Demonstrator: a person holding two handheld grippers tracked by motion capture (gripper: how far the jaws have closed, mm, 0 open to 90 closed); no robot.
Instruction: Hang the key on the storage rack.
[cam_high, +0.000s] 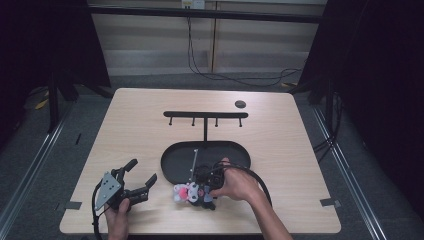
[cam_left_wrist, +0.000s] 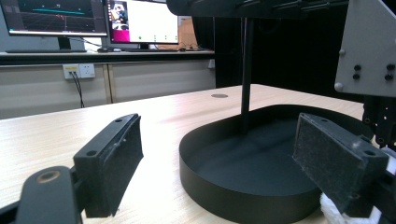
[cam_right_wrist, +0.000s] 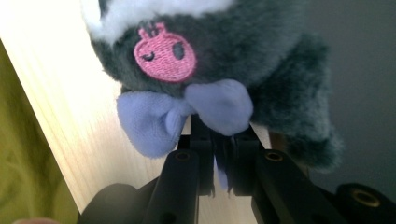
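Pick-up step: right gripper, jaws pinched onto what looks like the bow ribbon of the plush toy lying on the table just before the black tray, left gripper waiting wide open, empty; next, probably a clean lift.

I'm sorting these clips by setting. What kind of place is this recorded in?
Probably a lab or office recording station: a lit wooden table ringed by dark curtains, with computer monitors on a counter behind, and handheld grippers, the left gripper among them.
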